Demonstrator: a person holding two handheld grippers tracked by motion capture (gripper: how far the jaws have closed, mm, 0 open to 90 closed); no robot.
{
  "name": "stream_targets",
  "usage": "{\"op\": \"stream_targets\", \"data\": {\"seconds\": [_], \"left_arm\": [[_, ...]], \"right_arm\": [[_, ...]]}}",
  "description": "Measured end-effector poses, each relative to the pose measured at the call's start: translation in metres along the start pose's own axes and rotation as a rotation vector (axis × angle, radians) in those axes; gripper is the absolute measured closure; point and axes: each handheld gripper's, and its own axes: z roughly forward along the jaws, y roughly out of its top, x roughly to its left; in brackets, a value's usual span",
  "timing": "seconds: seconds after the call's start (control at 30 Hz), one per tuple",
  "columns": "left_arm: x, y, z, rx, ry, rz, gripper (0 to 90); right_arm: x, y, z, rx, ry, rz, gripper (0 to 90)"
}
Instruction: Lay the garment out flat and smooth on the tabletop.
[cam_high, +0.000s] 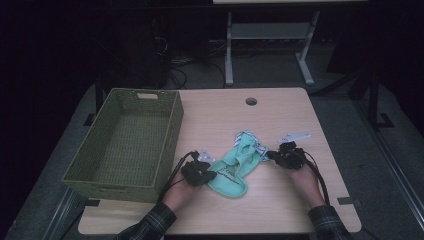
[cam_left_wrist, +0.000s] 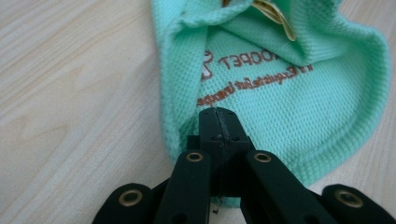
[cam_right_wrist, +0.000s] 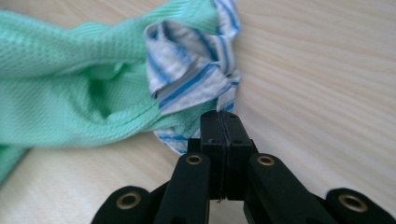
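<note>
Mint-green garment (cam_high: 234, 170) lying on the table (cam_high: 280, 210), right of the basket (cam_high: 127, 142); left gripper (cam_high: 209, 176) pinches its green hem, right gripper (cam_high: 270, 155) pinches its striped collar (cam_right_wrist: 196, 74), both with jaws pressed together.

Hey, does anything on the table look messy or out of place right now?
Only the mint green garment: it lies crumpled on the table, striped collar bunched, outside the wicker basket. Left gripper and right gripper pinch its edges.
</note>
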Motion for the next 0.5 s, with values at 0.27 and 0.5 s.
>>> {"op": "stream_targets", "data": {"seconds": [0.27,0.5], "left_arm": [[0.0,0.0,0.0,0.001,0.001,-0.001,89.6],[0.0,0.0,0.0,0.001,0.002,-0.002,89.6]], "right_arm": [[-0.018,0.003,-0.003,-0.019,-0.018,0.042,89.5],[-0.034,-0.002,-0.001,-0.017,-0.081,0.049,89.8]]}}
